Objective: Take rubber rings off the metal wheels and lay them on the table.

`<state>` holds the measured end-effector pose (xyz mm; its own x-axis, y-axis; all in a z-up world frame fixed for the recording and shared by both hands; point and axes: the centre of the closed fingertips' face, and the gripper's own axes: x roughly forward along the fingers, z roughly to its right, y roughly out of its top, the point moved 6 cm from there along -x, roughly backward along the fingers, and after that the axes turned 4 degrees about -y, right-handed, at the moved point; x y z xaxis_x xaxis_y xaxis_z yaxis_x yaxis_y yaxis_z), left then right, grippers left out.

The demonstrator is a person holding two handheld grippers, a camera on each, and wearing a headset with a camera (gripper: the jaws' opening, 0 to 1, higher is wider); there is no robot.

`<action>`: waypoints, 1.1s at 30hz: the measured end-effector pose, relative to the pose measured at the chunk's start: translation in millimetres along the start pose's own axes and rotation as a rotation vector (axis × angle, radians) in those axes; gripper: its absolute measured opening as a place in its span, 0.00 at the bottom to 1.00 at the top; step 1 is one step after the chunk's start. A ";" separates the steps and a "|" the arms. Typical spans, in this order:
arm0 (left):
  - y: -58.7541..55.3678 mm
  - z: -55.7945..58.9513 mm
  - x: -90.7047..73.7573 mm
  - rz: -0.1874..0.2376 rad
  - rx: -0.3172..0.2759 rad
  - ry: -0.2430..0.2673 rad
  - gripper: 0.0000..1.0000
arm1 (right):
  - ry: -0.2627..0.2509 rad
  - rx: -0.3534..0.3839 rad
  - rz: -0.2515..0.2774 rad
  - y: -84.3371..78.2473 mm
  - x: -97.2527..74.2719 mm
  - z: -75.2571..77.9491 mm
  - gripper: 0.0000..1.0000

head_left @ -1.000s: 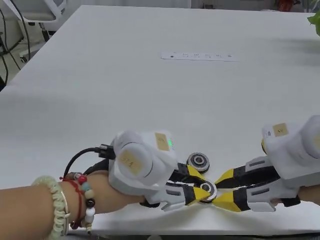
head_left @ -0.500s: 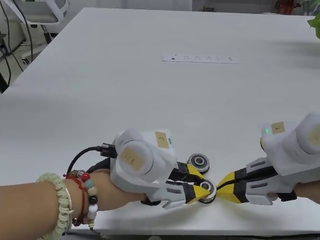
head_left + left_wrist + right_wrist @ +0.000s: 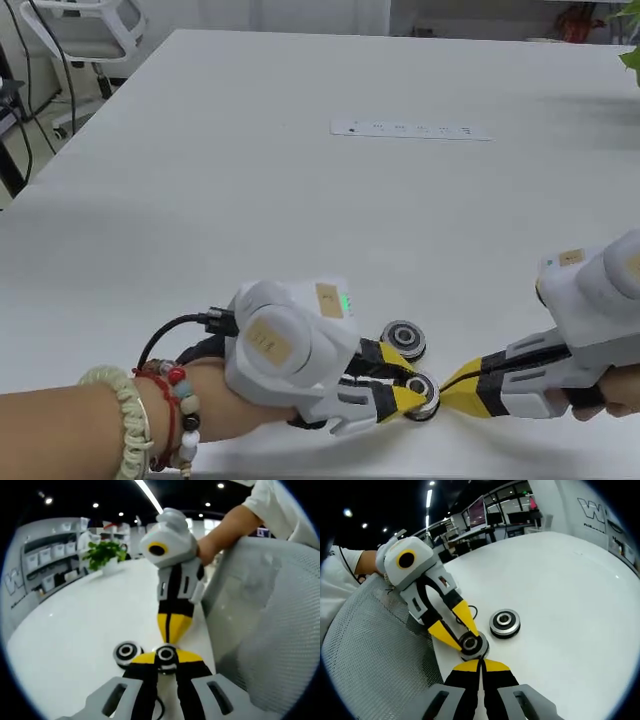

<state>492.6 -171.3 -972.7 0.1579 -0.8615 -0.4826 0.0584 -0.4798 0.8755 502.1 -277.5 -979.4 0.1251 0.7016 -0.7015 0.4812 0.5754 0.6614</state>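
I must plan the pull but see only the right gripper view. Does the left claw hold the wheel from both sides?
Observer: Yes; in the left gripper view the wheel sits between both yellow tips of the left claw.
Operator: And my right claw?
Observer: Seen from there it is shut, tip at that wheel's rim; whether it grips anything, I cannot tell.
Operator: What stands behind my claw?
Observer: A green plant, near the table's far end.

One black-ringed metal wheel (image 3: 404, 338) lies flat on the table (image 3: 300, 200), with a second wheel (image 3: 418, 388) just beside it.
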 end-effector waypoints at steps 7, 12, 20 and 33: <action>-0.3 -0.2 -0.9 -0.001 0.002 0.001 0.13 | 0.033 0.106 0.058 3.0 -4.7 2.9 0.00; -0.2 -0.2 -0.5 -0.001 0.010 -0.003 0.13 | 0.032 0.094 0.051 2.8 -4.0 1.9 0.00; -0.2 -0.2 -0.2 0.000 0.012 -0.004 0.13 | 0.052 0.168 0.082 5.9 -4.7 -0.2 0.00; -0.9 0.2 -0.7 0.007 0.006 -0.005 0.13 | 0.057 0.214 0.084 9.1 -4.8 -5.9 0.00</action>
<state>492.3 -170.3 -973.1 0.1536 -0.8656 -0.4766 0.0512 -0.4747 0.8787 500.7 -273.2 -968.5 0.1264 0.7695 -0.6260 0.6451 0.4157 0.6412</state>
